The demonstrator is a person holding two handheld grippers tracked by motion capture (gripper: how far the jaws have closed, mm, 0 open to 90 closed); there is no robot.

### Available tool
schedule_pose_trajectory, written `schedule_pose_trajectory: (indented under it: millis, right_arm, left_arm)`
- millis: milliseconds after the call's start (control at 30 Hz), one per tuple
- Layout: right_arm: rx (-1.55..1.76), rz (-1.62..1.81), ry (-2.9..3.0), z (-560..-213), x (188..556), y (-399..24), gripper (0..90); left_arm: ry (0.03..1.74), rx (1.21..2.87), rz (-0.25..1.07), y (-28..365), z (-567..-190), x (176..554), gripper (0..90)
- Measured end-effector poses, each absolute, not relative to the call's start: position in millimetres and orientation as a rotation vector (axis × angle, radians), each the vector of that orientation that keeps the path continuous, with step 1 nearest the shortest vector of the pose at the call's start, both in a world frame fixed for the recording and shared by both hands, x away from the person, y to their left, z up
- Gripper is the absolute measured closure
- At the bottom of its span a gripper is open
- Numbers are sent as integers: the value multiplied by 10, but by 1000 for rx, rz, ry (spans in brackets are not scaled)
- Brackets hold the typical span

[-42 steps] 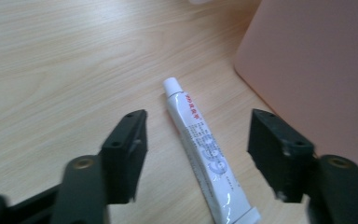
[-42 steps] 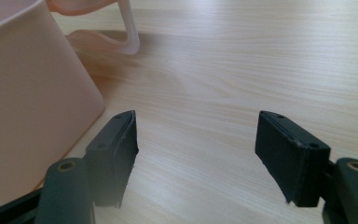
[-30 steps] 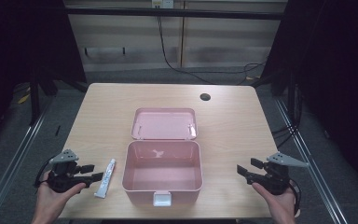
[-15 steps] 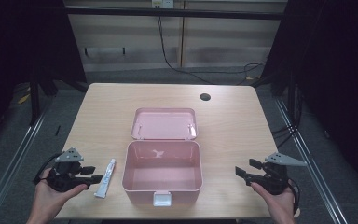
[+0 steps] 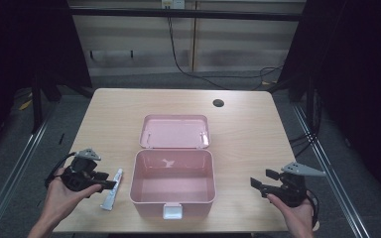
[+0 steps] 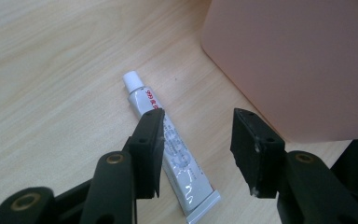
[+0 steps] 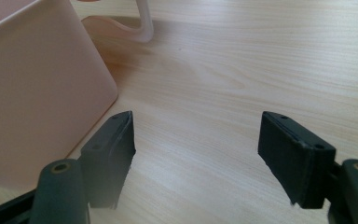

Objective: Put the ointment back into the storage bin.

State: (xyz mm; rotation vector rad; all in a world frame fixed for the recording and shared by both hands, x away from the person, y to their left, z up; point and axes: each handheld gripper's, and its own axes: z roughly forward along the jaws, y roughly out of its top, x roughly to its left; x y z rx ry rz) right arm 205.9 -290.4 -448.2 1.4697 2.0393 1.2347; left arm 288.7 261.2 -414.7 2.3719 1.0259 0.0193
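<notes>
We see our left tongs point(image 6: 196, 149) spread apart, empty, over a white tube point(image 6: 170, 147) whose small print is unreadable, beside the open pink box point(image 5: 172, 183). Our right tongs point(image 7: 198, 156) gape wide, holding nothing, above the table point(image 5: 248, 134).

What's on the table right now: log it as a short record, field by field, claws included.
surface: wooden table
box: pink box, open and empty, lid laid back flat behind it
tube: white tube lying flat, left of the box, cap pointing away from the person
left claw: open, poised over the tube, not gripping it
right claw: open, holding nothing, right of the box
</notes>
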Motion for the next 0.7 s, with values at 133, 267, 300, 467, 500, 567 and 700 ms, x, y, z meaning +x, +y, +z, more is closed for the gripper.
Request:
schedule_pose_trajectory:
  millis: [133, 267, 300, 467, 500, 567, 700]
  right_arm:
    - [1466, 1239, 2042, -4482, 2061, -2905, 261]
    - [1469, 1230, 2053, -4486, 2065, -2898, 258]
    - [1465, 1232, 2055, -4489, 2067, -2897, 256]
    - [1462, 1230, 2079, -4502, 2080, -2883, 245]
    - [1460, 1229, 2081, -4502, 2081, -2880, 245]
    - [1460, 1229, 2083, -4504, 2082, -2880, 243]
    - [1467, 1227, 2087, -4505, 2082, -2878, 240]
  left_arm:
    - [1073, 2407, -6, 2575, -4171, 2943, 546]
    - [1089, 2449, -5, 2509, -4226, 2973, 577]
    - [1094, 2456, -13, 2496, -4236, 2983, 582]
    - [1105, 2471, -20, 2472, -4266, 3053, 599]
    - [1109, 2468, -28, 2470, -4277, 3065, 599]
    - [1111, 2467, -47, 2472, -4306, 3088, 599]
    - [1150, 2464, -72, 2471, -4404, 3132, 603]
